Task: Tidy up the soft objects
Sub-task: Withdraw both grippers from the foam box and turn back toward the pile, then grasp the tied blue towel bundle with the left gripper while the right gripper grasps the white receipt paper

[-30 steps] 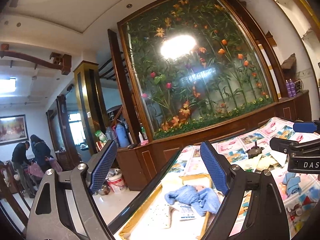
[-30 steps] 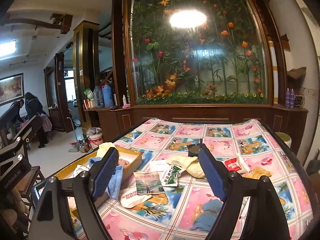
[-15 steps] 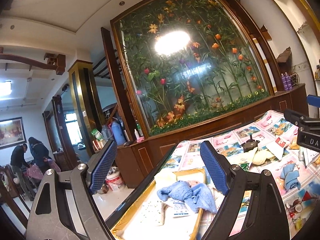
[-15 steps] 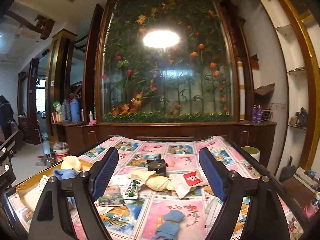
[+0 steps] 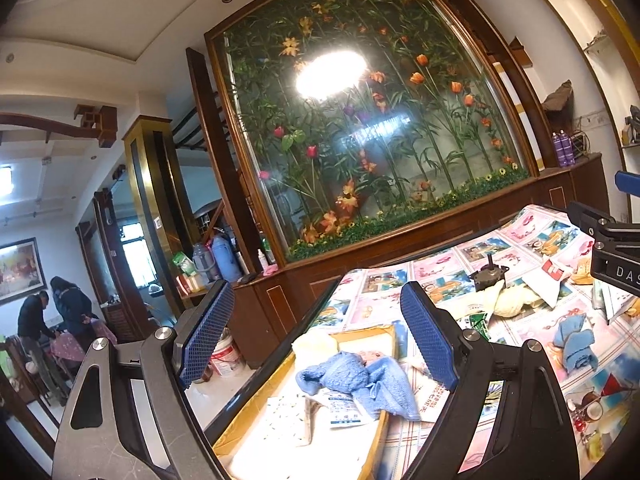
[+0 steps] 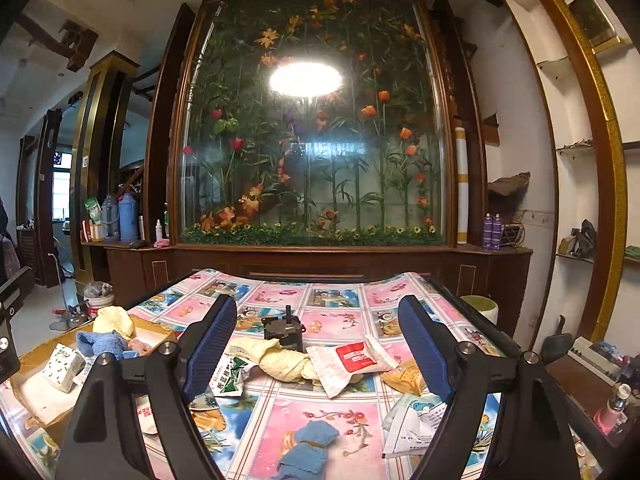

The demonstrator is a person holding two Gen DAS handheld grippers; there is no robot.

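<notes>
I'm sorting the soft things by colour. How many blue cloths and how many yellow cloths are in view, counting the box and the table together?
Blue cloths: 2, the blue cloth in the box and the blue cloth on the table.
Yellow cloths: 2, the yellow cloth in the box and the yellow cloth on the table.
Total: 4

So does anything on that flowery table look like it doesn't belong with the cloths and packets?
Yes: a small dark metal motor with a shaft sticking up stands mid-table, right against the crumpled yellow cloth. It is the one hard mechanical thing among soft cloths and packets. The packets lie scattered at odd angles, but nothing looks spilled or broken.
</notes>
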